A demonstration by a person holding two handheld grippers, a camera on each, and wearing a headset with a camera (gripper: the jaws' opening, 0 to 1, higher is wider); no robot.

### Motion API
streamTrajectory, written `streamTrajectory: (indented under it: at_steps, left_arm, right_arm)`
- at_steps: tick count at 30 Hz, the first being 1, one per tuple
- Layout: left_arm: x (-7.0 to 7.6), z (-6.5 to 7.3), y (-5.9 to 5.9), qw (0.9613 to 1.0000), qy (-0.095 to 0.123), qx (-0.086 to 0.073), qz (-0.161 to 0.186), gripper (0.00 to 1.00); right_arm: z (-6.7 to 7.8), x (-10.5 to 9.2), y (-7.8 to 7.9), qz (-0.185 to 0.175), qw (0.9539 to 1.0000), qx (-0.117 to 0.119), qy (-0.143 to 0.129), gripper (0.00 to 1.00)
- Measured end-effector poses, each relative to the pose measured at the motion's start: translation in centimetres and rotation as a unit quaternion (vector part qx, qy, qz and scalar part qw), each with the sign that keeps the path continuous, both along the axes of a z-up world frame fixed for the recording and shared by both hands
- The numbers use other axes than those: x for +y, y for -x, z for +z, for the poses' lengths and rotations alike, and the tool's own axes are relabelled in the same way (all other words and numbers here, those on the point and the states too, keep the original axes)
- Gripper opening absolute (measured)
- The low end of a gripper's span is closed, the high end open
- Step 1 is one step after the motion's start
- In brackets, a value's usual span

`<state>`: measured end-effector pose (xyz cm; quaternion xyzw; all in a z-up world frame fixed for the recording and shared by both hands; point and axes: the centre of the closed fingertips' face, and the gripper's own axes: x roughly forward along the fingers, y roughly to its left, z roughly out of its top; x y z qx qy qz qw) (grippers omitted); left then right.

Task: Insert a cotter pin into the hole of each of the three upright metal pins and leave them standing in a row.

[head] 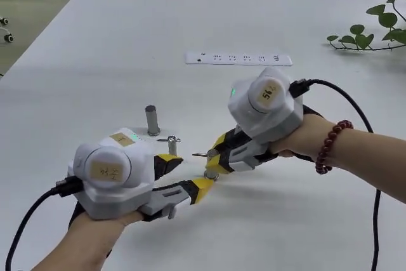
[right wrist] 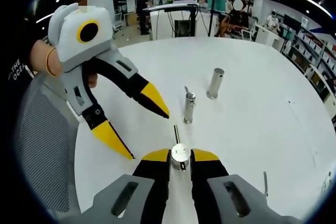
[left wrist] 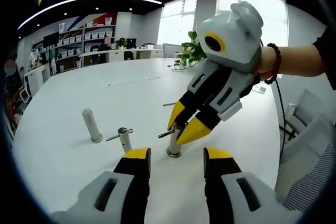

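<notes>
- Right gripper (head: 213,162): jaws clamped on the near pin (right wrist: 180,155) at its top; a cotter (right wrist: 177,131) pokes out just ahead of them.
- Left gripper (left wrist: 177,156): wide open, empty; that pin stands just ahead, between its jaws.
- Middle pin (right wrist: 188,107), with a cotter through it, and far pin (right wrist: 215,82) stand beyond the right gripper.

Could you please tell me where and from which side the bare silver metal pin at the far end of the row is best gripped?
Grip the bare silver upright metal pin across its smooth round shaft at mid-height, fingers level. It stands straight on a wider foot, so I would approach from its open side, away from the neighbouring silver pin with the cotter pin.
</notes>
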<state>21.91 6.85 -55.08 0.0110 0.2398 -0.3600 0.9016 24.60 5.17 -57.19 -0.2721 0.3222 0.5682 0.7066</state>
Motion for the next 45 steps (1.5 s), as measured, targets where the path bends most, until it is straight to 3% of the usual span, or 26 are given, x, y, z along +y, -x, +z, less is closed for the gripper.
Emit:
streamTrajectory:
  at_steps: [12,22,27,41,45]
  left_arm:
    - [1.1,1.9,0.8,0.9998,0.012,-0.014,0.012,0.47]
    - [2.1,2.5,1.1,0.9996,0.009,-0.018,0.019,0.55]
    - [2.5,2.9,1.2,0.9993,0.006,-0.032,0.019,0.63]
    - [2.6,3.3,1.4,0.999,0.014,-0.042,0.011,0.76]
    - [2.7,3.2,1.3,0.999,0.007,-0.043,0.011,0.8]
  right_arm:
    - [0.0,0.1,0.1,0.005,1.0,0.005,-0.005,0.08]
    - [0.1,0.0,0.3,0.015,0.9998,0.01,-0.009,0.08]
    - [0.2,-0.1,0.4,0.017,0.9997,0.011,-0.013,0.08]
    - [0.4,-0.2,-1.0,0.019,0.9998,0.003,-0.001,0.08]
    - [0.5,-0.2,-1.5,0.019,0.9998,0.0,0.001,0.08]
